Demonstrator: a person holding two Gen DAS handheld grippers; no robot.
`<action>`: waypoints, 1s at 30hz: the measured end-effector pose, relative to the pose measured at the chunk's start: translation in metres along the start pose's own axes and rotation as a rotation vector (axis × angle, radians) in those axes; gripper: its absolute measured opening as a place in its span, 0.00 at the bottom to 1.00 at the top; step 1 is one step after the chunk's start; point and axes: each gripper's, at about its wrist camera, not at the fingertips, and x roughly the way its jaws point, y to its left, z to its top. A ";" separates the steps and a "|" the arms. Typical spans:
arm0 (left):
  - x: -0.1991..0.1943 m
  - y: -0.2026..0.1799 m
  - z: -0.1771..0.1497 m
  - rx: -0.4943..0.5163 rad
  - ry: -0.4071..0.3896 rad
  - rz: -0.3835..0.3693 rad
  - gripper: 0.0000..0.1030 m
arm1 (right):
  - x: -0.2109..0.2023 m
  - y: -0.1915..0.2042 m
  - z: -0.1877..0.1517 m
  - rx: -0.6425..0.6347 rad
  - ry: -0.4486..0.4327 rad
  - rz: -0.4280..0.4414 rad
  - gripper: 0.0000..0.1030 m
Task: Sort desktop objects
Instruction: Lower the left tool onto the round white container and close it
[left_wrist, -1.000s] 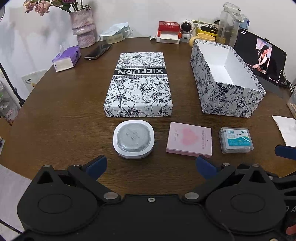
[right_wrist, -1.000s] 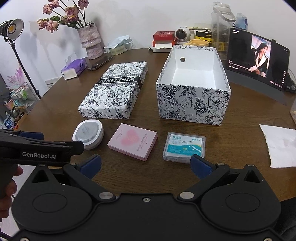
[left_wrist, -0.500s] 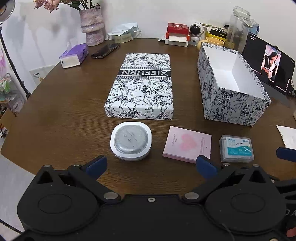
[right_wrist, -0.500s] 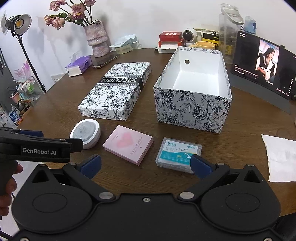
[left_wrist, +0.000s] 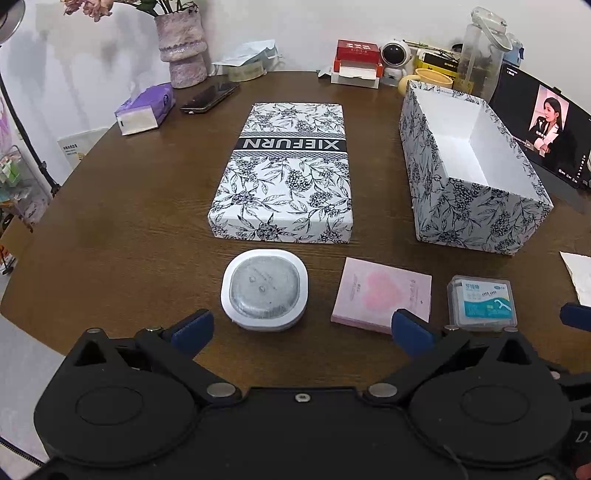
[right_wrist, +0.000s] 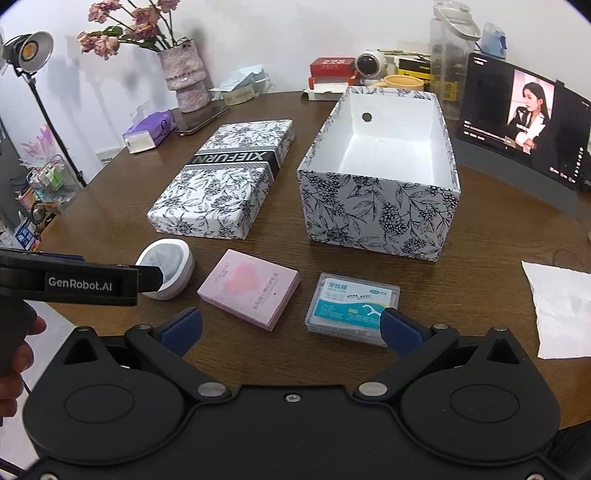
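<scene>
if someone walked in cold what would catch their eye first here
Probably the two floral black-and-white pieces mid-table: the open box on the right, empty inside, and its lid lying flat to its left. Next, the tablet playing a video at the far right edge.

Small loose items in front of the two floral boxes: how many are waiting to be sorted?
3, in a row along the near table edge: the white rounded case on the left, the pink booklet in the middle, the floss pick box on the right. None seems hidden.
</scene>
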 end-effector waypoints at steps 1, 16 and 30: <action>0.002 0.000 0.002 0.002 0.001 -0.003 1.00 | 0.001 0.000 0.001 0.002 0.000 -0.006 1.00; 0.041 0.011 0.015 0.023 0.071 -0.057 1.00 | 0.023 0.003 0.004 0.045 0.044 -0.064 1.00; 0.097 0.023 0.033 0.029 0.194 -0.012 1.00 | 0.032 0.001 0.006 0.094 0.072 -0.115 1.00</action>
